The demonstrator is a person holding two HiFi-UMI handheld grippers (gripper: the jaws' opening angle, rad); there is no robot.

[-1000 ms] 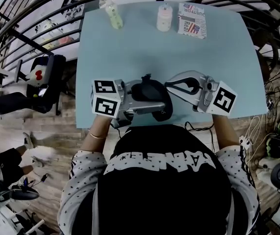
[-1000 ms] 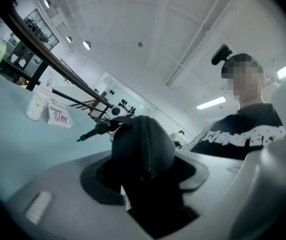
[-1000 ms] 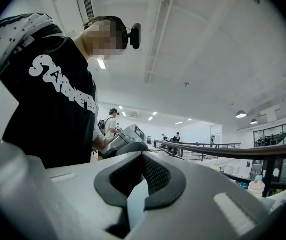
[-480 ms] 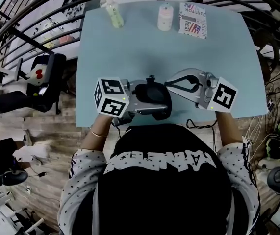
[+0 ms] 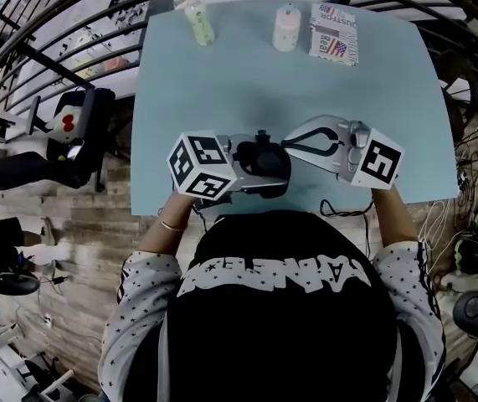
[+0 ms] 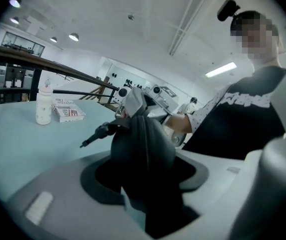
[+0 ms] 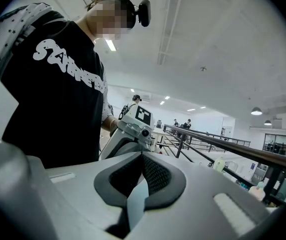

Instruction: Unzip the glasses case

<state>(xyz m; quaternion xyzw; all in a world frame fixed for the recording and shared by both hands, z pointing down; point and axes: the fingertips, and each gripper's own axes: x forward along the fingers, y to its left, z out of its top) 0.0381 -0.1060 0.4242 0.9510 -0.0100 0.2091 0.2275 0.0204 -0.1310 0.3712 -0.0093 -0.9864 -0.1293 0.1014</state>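
Nearest the head camera, the person's black shirt (image 5: pixel 280 308) with white lettering is filling the lower frame, dotted sleeves reaching forward to both tools. Just past the near edge of the pale blue worktop (image 5: pixel 222 82), the left gripper (image 5: pixel 251 174) is clamping the black glasses case (image 5: pixel 265 157); its fingers (image 6: pixel 57 194) are pressing on the case from both sides, with the dark shell filling the gap between them. The case is sitting over the worktop's near middle, directly ahead of the person. The right gripper (image 5: pixel 290 146) is coming in from the right with its tips at the case's right edge; its fingers (image 7: pixel 208 184) are lying fully together, and whether something thin is pinched there cannot be told. Beyond, the worktop is running bare to its far edge, where a pale green bottle (image 5: pixel 197 23), a white bottle (image 5: pixel 286 28) and a flag-printed packet (image 5: pixel 333 33) are standing in a row. A black railing (image 5: pixel 54 23) is curving round behind the worktop. A wooden floor (image 5: pixel 79 216) is showing to the left, cables (image 5: pixel 473 199) are trailing at the right, and a white ceiling (image 7: pixel 208 34) with lamps is spanning the hall.
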